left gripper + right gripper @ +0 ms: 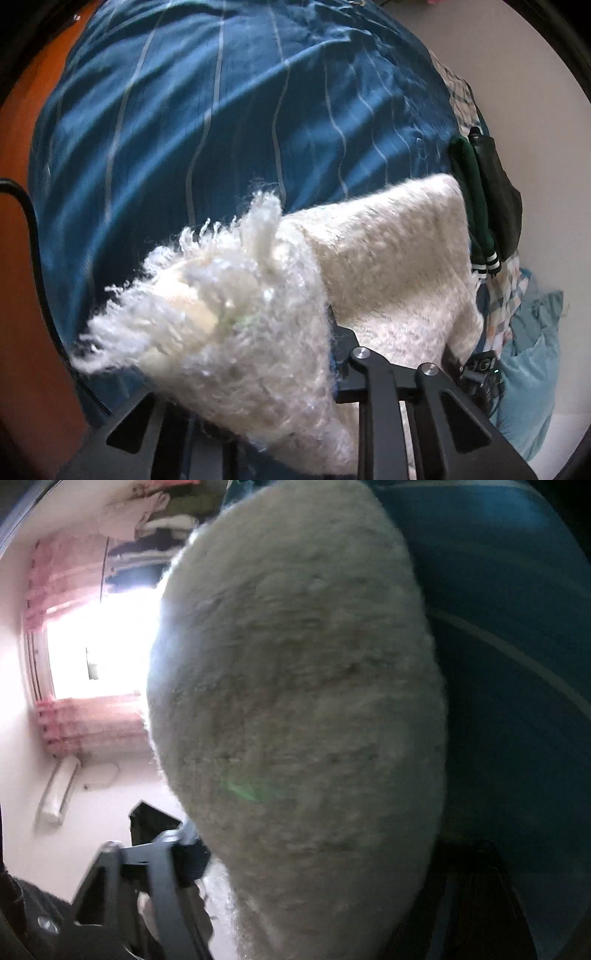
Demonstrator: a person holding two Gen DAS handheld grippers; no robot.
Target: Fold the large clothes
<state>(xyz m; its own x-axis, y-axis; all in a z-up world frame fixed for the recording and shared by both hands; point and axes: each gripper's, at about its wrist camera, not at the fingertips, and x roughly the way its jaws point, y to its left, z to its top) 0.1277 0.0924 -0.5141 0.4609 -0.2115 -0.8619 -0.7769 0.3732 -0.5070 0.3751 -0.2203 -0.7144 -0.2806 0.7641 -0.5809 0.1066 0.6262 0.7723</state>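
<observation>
A white fluffy garment (388, 258) is held up over a bed with a blue striped cover (221, 110). My left gripper (295, 362) is shut on a bunched shaggy edge of it; the fleece hides the fingertips. In the right wrist view the same garment (295, 701) fills the middle and drapes over my right gripper (229, 849), which is shut on it. Only the left finger (184, 853) shows there.
A dark green garment with white-striped cuffs (480, 206) and a dark bag lie at the bed's right edge. A light blue cloth (532, 369) and a checked cloth lie lower right. A window with pink curtains (85, 657) and a wall unit (59, 786) are behind.
</observation>
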